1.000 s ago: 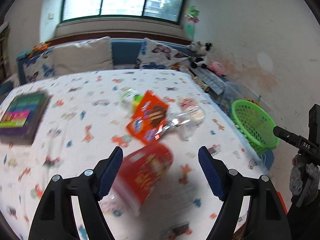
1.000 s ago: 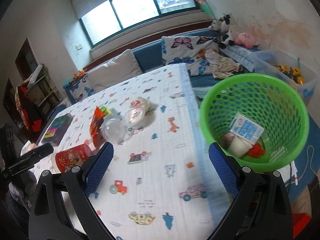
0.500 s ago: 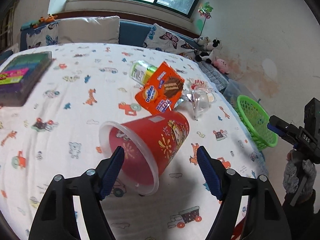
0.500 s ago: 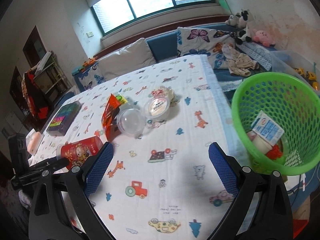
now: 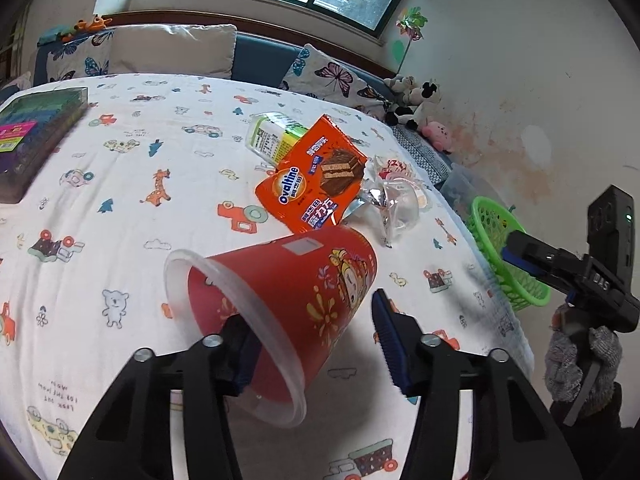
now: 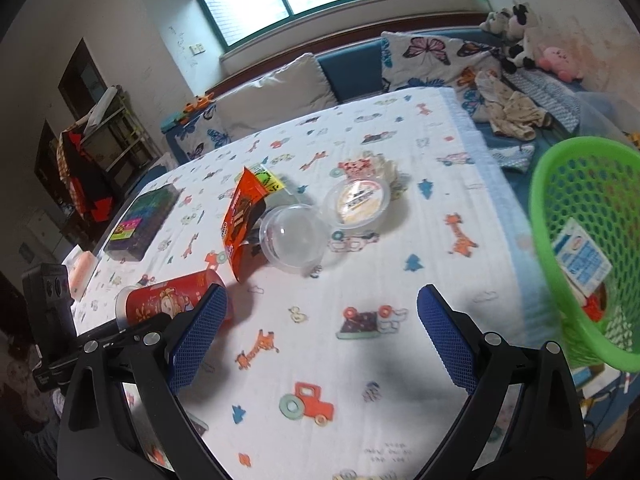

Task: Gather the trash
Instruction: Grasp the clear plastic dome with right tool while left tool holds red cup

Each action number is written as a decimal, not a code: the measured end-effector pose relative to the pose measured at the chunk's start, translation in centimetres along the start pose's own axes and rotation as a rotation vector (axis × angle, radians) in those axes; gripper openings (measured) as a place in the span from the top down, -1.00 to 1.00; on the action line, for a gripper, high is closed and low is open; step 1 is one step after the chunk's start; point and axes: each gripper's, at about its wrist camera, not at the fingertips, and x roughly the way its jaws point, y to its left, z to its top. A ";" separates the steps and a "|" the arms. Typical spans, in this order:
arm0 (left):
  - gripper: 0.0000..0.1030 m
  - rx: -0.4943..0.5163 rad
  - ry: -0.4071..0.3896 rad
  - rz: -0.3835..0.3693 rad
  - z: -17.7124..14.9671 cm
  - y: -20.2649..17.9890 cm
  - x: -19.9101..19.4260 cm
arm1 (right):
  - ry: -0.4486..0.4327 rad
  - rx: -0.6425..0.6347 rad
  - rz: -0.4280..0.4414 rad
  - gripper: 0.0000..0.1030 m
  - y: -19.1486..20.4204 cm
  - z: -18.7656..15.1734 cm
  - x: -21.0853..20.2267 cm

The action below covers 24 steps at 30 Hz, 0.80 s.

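A red snack cup (image 5: pixel 288 292) with a clear rim lies on its side on the printed bedsheet (image 5: pixel 132 200). My left gripper (image 5: pixel 312 344) is closing on it. One finger sits inside the cup's mouth and the other just outside the red wall, with a gap still visible. The same cup (image 6: pixel 172 300) shows at the left of the right wrist view. My right gripper (image 6: pixel 320 332) hangs open over bare sheet with nothing between its fingers. The green mesh basket (image 6: pixel 560 184) stands at the bed's right edge and holds a white and blue carton (image 6: pixel 580 256).
Beyond the cup lie an orange Ovaltine wrapper (image 5: pixel 316 188), a green and yellow tub (image 5: pixel 272 136), a clear dome (image 6: pixel 294 236) and a lidded plastic cup (image 6: pixel 356 200). A dark box (image 5: pixel 36 128) lies at the far left. Pillows and soft toys (image 5: pixel 416 100) line the back.
My left gripper came down over the red cup and its jaws narrowed around the cup's wall. My right gripper swung left, away from the green basket and over the bed.
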 end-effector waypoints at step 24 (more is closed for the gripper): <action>0.91 0.014 -0.014 -0.058 1.2 0.4 -1.7 | 0.125 -0.077 0.032 -0.51 1.7 1.8 8.8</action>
